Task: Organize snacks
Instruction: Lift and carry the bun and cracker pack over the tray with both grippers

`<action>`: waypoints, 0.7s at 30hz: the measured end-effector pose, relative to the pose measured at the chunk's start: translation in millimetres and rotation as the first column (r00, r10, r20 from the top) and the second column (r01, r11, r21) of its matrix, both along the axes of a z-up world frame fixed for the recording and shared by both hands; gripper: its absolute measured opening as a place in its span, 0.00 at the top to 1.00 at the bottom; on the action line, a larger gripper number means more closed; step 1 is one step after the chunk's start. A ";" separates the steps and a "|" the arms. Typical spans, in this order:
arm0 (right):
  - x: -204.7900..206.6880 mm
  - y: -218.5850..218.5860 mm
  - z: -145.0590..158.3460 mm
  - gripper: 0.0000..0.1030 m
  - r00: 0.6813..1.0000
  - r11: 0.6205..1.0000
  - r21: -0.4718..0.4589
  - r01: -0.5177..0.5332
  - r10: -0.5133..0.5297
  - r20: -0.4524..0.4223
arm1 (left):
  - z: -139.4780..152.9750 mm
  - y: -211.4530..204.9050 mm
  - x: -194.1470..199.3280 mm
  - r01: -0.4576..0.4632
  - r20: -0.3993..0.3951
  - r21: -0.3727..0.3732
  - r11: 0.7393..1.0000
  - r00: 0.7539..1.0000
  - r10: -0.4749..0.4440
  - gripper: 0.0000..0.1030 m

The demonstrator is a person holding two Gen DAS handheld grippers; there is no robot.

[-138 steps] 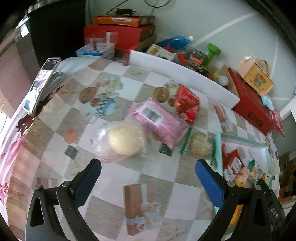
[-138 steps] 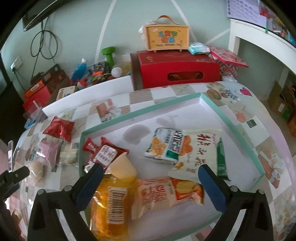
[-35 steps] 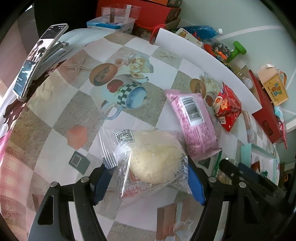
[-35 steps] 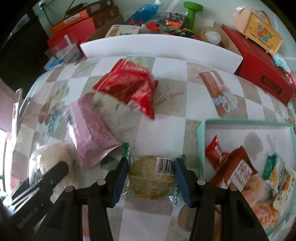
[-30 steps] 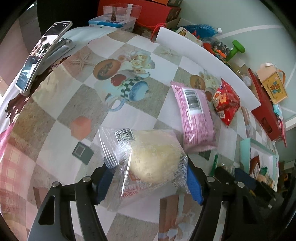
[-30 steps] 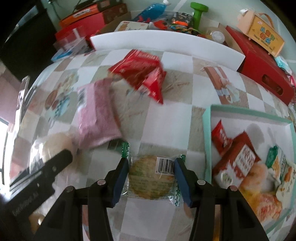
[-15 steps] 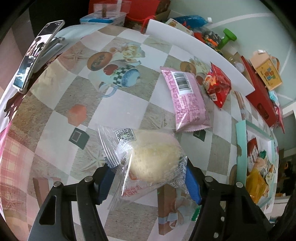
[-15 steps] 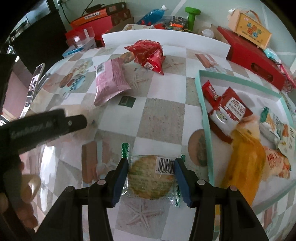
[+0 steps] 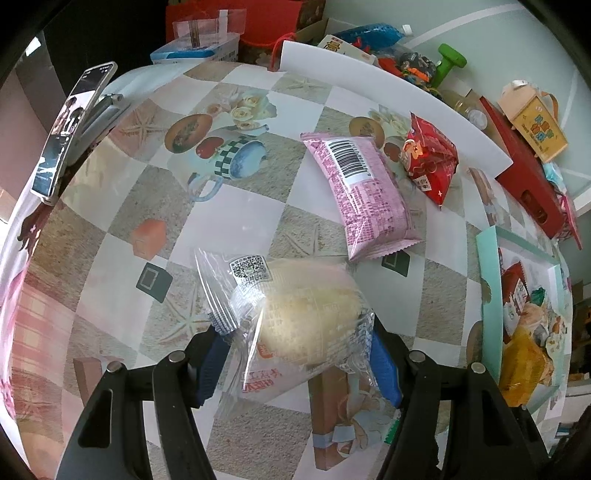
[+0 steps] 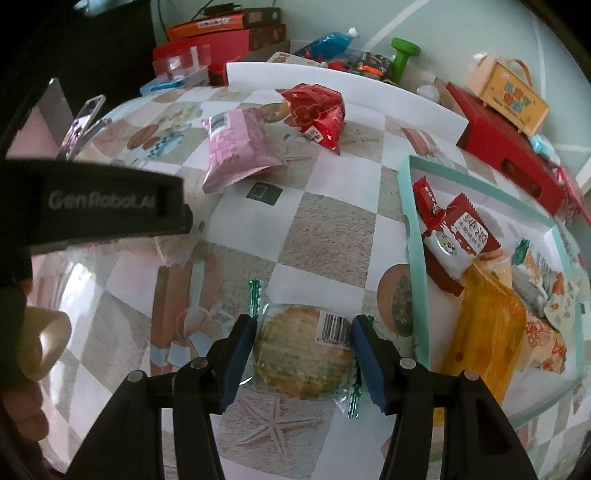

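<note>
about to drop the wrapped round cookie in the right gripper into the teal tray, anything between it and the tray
Nothing visible stands in the way. The round cookie sits between the right gripper pads, whose jaws have just been opening. Only bare tablecloth and the low tray wall lie between it and the tray.

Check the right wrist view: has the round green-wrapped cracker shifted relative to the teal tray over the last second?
Yes. The cracker, between the right gripper's just-opening jaws, now sits beside the teal tray's near corner, farther from the pink packet.

A pale green wall [image 10: 461, 33] with white diagonal stripes rises behind the table [image 9: 258, 206], whose cloth shows beige-and-white checks.
</note>
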State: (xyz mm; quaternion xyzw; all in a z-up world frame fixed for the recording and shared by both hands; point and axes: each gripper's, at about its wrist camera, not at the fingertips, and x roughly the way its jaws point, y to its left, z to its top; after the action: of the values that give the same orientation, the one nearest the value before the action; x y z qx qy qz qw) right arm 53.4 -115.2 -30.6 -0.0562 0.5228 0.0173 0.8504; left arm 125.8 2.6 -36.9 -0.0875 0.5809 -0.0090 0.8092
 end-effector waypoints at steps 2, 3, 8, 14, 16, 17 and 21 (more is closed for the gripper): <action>-0.3 -1.4 0.7 0.44 1.000 1.000 0.002 0.001 -0.001 0.001 | 0.3 -2.8 -0.5 0.000 0.001 0.006 1.000 1.000 0.000 0.32; -0.1 -3.0 1.0 0.45 1.000 1.000 0.008 0.001 -0.001 0.000 | 0.4 -3.1 -0.1 0.001 0.001 0.009 1.000 1.000 -0.001 0.32; 0.4 -9.1 5.0 0.48 1.000 0.999 0.044 0.015 -0.016 0.001 | 4.6 -4.6 -0.8 -0.001 0.008 0.022 1.000 1.000 0.001 0.33; -2.2 -13.3 19.0 0.49 0.999 0.995 0.101 0.016 -0.019 0.036 | 20.3 -6.3 -6.0 -0.011 0.034 0.029 1.000 0.999 0.010 0.33; -3.4 -15.0 26.0 0.49 0.998 0.993 0.119 0.016 -0.023 0.054 | 25.9 -6.2 -9.0 -0.014 0.049 0.026 1.000 0.999 0.013 0.33; -4.1 -16.2 30.1 0.49 0.998 0.991 0.129 0.017 -0.025 0.064 | 29.1 -5.8 -10.6 -0.016 0.057 0.026 1.000 0.998 0.014 0.33; -8.1 -23.1 44.5 0.49 0.994 0.987 0.159 0.026 -0.042 0.100 | 46.6 -8.6 -16.3 -0.015 0.099 0.030 0.999 0.995 0.012 0.33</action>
State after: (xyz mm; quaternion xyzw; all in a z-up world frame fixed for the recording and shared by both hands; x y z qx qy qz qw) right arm 45.3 -138.3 13.8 0.0191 0.4762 0.0410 0.8781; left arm 109.5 -6.1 9.7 -0.0783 0.5395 0.0011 0.8383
